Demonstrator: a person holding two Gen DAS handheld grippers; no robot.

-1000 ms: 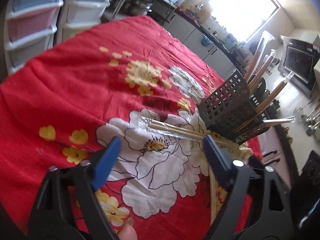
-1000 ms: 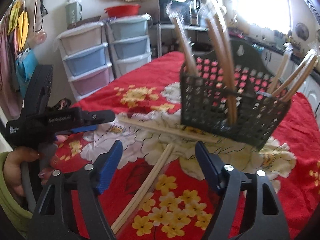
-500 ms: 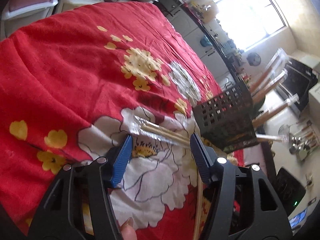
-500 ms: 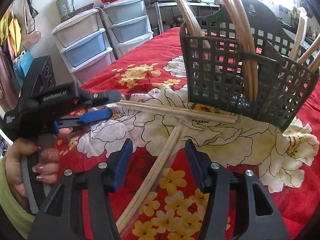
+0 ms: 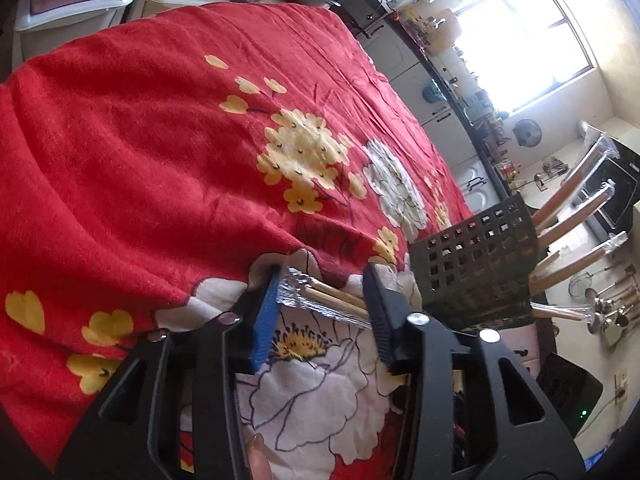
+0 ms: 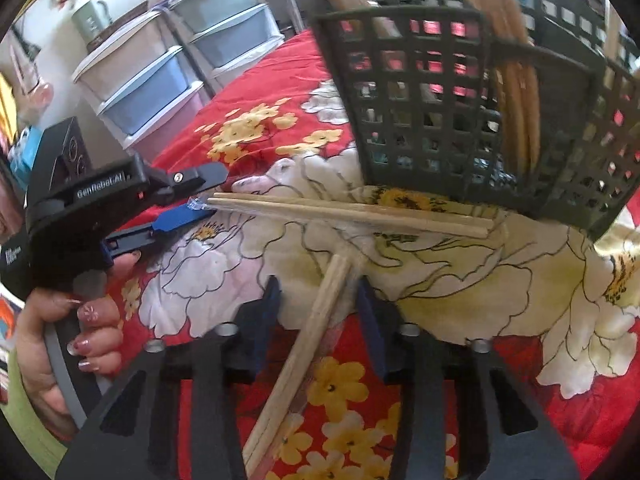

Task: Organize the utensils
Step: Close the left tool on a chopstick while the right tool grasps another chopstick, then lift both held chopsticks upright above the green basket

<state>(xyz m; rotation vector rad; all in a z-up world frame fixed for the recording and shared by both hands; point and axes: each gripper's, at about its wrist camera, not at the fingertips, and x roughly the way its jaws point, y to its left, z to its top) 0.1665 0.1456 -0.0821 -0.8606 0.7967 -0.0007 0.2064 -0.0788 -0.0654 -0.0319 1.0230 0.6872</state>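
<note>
The left gripper (image 5: 322, 304), jaws apart, straddles the tip of a plastic-wrapped pair of wooden chopsticks (image 5: 332, 300) lying on the red floral tablecloth (image 5: 140, 152). At two o'clock stands the dark perforated plastic utensil basket (image 5: 476, 264). The right gripper (image 6: 318, 312), also open, brackets a second wrapped chopstick pair (image 6: 304, 344), seemingly untouched.

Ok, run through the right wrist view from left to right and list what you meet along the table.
The person's hand → left gripper → wrapped chopstick pair lying flat → dark mesh utensil basket. The second chopstick pair between the right gripper's fingers overlaps this span, so I leave it out.
</note>
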